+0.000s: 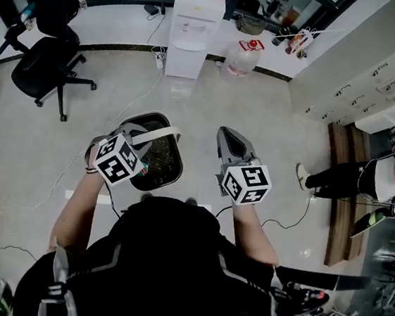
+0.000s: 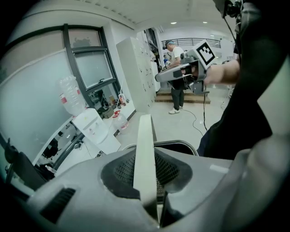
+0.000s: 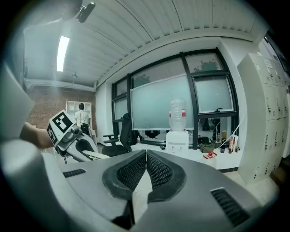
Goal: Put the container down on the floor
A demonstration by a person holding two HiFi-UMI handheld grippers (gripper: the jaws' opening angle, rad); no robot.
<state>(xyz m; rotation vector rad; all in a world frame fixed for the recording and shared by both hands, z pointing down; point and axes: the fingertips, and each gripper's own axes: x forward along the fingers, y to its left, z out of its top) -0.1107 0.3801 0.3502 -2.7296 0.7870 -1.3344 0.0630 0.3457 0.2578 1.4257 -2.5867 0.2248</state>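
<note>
**Head view.** The left claw (image 1: 145,141), at 9 o'clock of centre, is clenched on the white handle (image 1: 159,134) of the dark container (image 1: 163,162). The container is seen beneath the claw, against the floor (image 1: 82,112). The right claw (image 1: 225,134) is held just beside the container, at its 3 o'clock.

**Left gripper view.** The handle (image 2: 145,136) is pinched between the pads, with the rim (image 2: 181,144) of the container shown beyond.

**Right gripper view.** The right claw (image 3: 145,158) is clenched with nothing in it.
</note>
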